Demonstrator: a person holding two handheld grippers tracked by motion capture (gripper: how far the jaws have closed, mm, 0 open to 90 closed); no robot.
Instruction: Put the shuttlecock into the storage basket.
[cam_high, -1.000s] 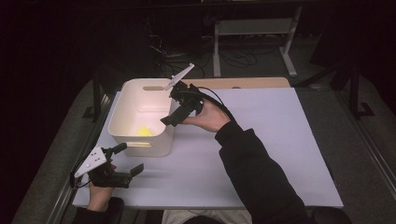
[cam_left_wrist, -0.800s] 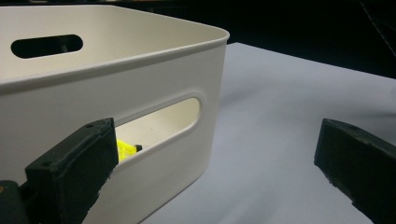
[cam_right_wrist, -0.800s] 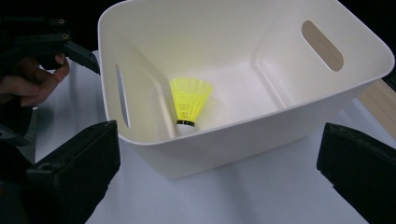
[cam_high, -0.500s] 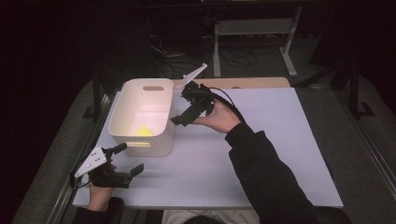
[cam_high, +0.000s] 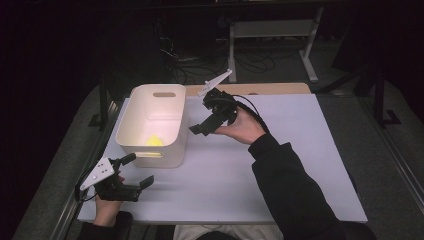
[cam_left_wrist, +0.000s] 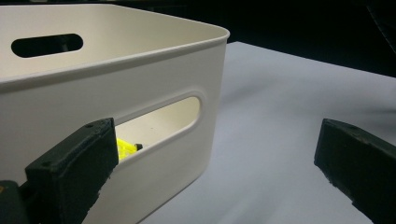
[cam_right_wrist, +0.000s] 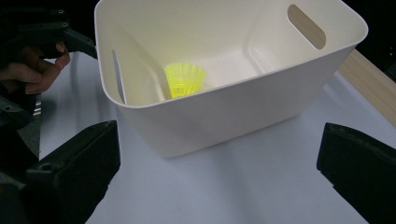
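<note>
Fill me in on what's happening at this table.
A person sits at a white table with a tool in each hand. The right tool is held open in the air just beside a cream bin, gripping nothing. A yellow shuttlecock lies inside the bin. The left tool rests low near the table's front corner, also open and empty, pointing at the bin's handle slot.

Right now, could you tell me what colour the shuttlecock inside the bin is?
Bright yellow; the shuttlecock shows best in the right gripper view.
</note>
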